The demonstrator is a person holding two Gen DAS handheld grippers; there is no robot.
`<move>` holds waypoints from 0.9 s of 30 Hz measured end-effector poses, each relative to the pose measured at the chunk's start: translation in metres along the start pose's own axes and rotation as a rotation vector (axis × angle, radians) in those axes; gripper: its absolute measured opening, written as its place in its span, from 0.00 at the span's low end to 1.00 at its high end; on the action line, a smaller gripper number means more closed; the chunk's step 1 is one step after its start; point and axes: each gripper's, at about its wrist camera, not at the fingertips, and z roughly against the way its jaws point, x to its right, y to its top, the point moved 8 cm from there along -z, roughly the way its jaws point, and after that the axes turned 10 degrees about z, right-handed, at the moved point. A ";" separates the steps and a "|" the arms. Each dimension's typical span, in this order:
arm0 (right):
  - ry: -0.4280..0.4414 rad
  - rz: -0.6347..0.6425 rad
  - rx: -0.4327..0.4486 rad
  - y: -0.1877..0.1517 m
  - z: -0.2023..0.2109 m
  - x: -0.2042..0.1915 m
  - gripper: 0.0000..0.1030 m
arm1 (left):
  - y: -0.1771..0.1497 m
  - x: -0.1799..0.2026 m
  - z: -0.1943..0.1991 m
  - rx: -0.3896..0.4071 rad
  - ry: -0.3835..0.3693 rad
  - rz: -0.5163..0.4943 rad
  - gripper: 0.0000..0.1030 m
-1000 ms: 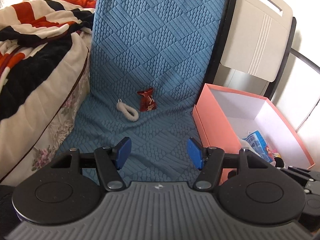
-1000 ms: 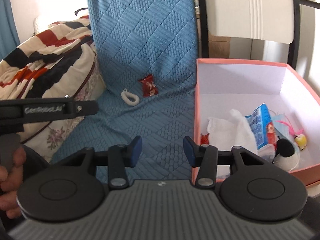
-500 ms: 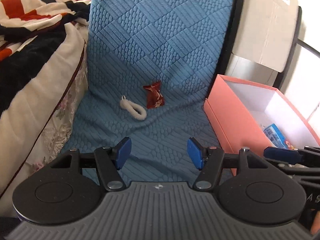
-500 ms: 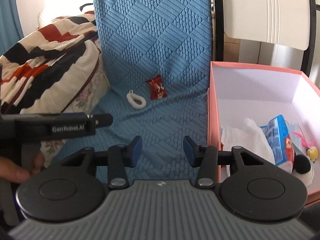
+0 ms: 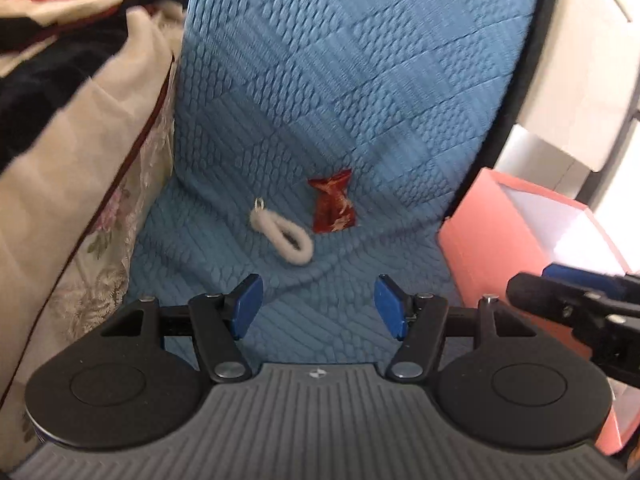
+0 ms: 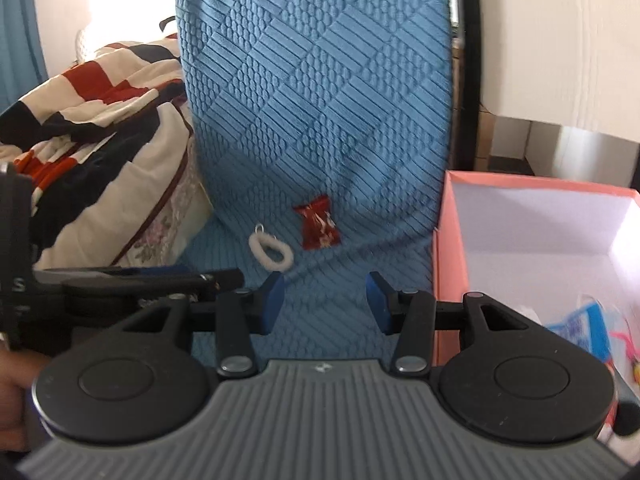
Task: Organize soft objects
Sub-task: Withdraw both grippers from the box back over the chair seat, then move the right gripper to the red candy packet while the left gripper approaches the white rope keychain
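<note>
A white fluffy hair tie (image 5: 282, 232) and a red candy-shaped pouch (image 5: 333, 207) lie side by side on the blue quilted seat cover (image 5: 344, 80). Both also show in the right wrist view, the hair tie (image 6: 271, 251) left of the pouch (image 6: 318, 222). My left gripper (image 5: 318, 306) is open and empty, just short of the hair tie. My right gripper (image 6: 325, 303) is open and empty, near the seat's front. A pink box (image 6: 442, 240) with white inside stands to the right and holds several soft items (image 6: 580, 326).
A striped blanket over a floral cushion (image 5: 72, 120) is piled on the left. A white chair back (image 6: 560, 40) stands behind the box. The right gripper's fingers (image 5: 568, 288) cross the left wrist view at right; the left gripper's (image 6: 152, 280) cross the right wrist view.
Both grippers have moved forward toward the hair tie and pouch, which now look larger. The box has slid toward the right edge of both views. Both jaws stay open.
</note>
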 end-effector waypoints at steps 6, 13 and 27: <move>0.025 -0.009 -0.012 0.014 -0.030 0.006 0.47 | 0.011 -0.005 -0.025 -0.058 0.005 0.038 0.66; 0.050 -0.026 -0.020 0.028 -0.066 0.020 0.47 | 0.023 -0.009 -0.042 -0.096 0.003 0.055 0.66; 0.142 -0.019 -0.062 0.055 -0.141 0.031 0.47 | 0.050 -0.053 -0.087 -0.190 0.006 0.274 0.65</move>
